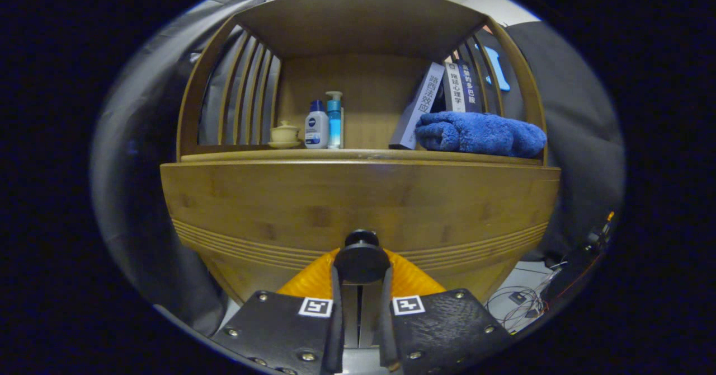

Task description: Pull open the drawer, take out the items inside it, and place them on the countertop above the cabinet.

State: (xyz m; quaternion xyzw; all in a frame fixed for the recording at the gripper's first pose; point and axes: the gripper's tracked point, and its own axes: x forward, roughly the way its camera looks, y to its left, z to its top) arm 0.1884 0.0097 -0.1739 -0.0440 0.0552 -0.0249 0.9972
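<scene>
1. The tool [361, 285] is closed on the round black drawer knob [361, 260], both fingers pressing its sides; the hold looks shallow, so a skewed pull could slip off.
2. The curved bamboo drawer front [358, 207] around the knob looks shut; contents hidden.
3. Above the knob, the wooden tabletop [358, 155] carries a blue folded towel [480, 134]; crowding possible.

Blue towel [480, 133], black knob [361, 258], brown ribbed drawer [358, 207], orange-fingered gripper [361, 277].
</scene>
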